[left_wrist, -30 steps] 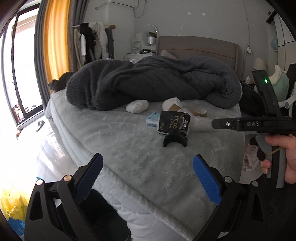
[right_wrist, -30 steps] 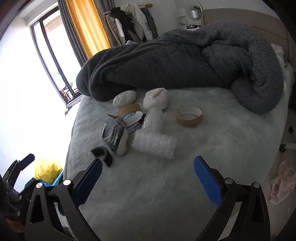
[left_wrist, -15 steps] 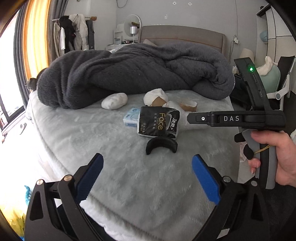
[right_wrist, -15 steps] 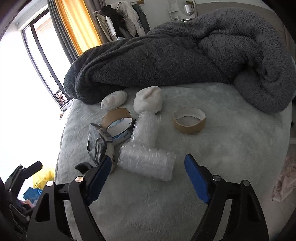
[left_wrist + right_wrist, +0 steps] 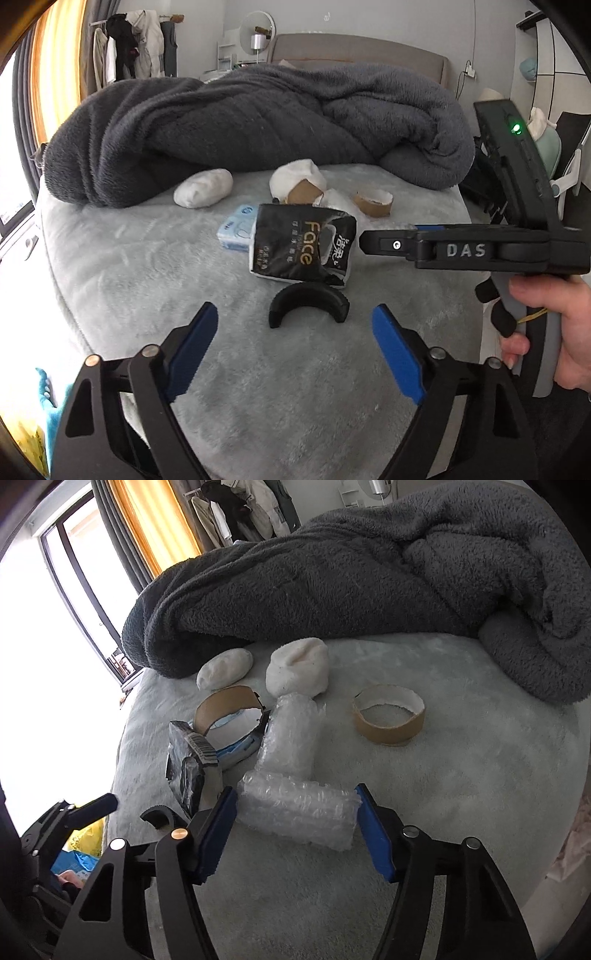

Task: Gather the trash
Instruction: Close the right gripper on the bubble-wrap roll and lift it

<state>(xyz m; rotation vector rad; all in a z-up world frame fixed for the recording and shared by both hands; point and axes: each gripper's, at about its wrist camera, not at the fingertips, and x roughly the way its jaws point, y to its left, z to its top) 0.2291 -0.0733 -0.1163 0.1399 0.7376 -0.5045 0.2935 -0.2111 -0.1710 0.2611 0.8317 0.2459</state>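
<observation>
Trash lies on a grey bed [image 5: 147, 280]. A black "Face" tissue pack [image 5: 303, 247] lies over a blue tissue pack [image 5: 236, 227], with a black curved plastic piece [image 5: 308, 304] in front. My left gripper [image 5: 293, 347] is open just short of that piece. In the right wrist view my right gripper [image 5: 295, 825] has its blue pads on both ends of a bubble wrap roll [image 5: 299, 808]. A second bubble wrap roll [image 5: 291, 734], two cardboard tape rings [image 5: 388, 716] [image 5: 227, 705] and two white wads [image 5: 299, 668] [image 5: 225, 668] lie beyond.
A heaped dark grey blanket [image 5: 258, 125] covers the back of the bed. A yellow bag [image 5: 86, 836] and blue items sit on the floor at the left. A window and orange curtain [image 5: 147, 528] are at the left. Clothes lie on the floor at the right [image 5: 572, 853].
Both grippers moved forward over the bed. My right gripper narrowed until its pads reached the ends of the near bubble wrap roll. My left gripper came close to the black curved piece.
</observation>
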